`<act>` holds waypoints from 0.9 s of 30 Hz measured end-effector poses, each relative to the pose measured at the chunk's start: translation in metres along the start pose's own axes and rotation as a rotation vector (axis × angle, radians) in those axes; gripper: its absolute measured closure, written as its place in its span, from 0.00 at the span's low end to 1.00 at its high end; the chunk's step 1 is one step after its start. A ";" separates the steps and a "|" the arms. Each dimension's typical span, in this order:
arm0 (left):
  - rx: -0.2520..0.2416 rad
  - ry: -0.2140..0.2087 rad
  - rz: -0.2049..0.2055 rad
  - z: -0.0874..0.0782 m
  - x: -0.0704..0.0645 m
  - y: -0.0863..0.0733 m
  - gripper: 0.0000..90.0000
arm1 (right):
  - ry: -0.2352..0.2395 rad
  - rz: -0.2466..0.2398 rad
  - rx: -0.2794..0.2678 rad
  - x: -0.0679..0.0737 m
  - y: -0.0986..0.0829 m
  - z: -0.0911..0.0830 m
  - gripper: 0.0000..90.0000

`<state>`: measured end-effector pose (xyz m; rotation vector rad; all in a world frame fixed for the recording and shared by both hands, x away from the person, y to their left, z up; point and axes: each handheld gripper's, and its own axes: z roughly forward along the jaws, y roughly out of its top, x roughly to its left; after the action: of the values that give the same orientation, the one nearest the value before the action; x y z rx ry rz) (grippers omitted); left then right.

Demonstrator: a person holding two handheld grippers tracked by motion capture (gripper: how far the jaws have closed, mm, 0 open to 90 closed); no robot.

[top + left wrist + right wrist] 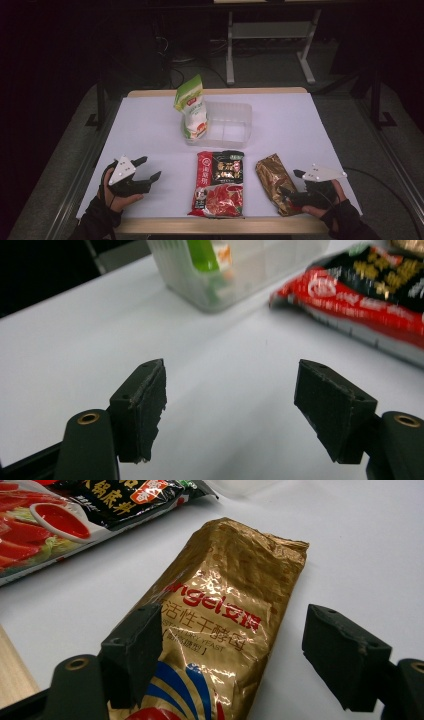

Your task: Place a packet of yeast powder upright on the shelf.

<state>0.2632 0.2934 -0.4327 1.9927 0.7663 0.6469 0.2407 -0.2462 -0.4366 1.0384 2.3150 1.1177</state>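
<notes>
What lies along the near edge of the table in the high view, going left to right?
Left tool → red and black packet → gold packet → right tool, which sits at the gold packet's near right edge.

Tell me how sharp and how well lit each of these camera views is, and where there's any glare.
High view: the white table is brightly lit, the surroundings nearly black, the picture slightly soft. Left gripper view: the jaws are sharp, but the clear plastic container and the red packet behind are blurred. Right gripper view: fairly sharp, with glare patches on the crinkled gold packet.
</notes>
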 end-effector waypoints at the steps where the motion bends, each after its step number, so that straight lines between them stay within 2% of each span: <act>1: -0.002 0.002 0.001 -0.003 0.000 -0.001 0.31 | 0.004 0.006 -0.002 0.000 0.000 0.000 0.26; 7: -0.021 0.026 -0.009 -0.014 0.001 -0.005 0.30 | 0.018 0.016 0.007 0.002 -0.002 -0.004 0.25; 15: -0.019 0.030 -0.011 -0.013 0.003 -0.004 0.29 | 0.035 0.005 0.030 0.012 -0.003 -0.010 0.24; 18: -0.015 0.027 -0.019 -0.011 0.005 -0.004 0.29 | 0.062 0.019 0.037 0.017 -0.008 -0.012 0.22; 20: -0.016 0.022 -0.017 -0.009 0.004 -0.003 0.29 | 0.060 0.024 0.049 0.019 -0.013 -0.014 0.22; 23: -0.013 0.016 -0.014 -0.007 0.003 -0.002 0.29 | 0.060 0.036 0.045 0.017 -0.016 -0.016 0.22; 27: -0.007 0.014 -0.008 -0.005 0.002 -0.002 0.29 | 0.043 0.040 0.032 0.012 -0.009 -0.015 0.24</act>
<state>0.2606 0.2988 -0.4313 1.9793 0.7792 0.6583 0.2199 -0.2487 -0.4351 1.0876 2.3625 1.1321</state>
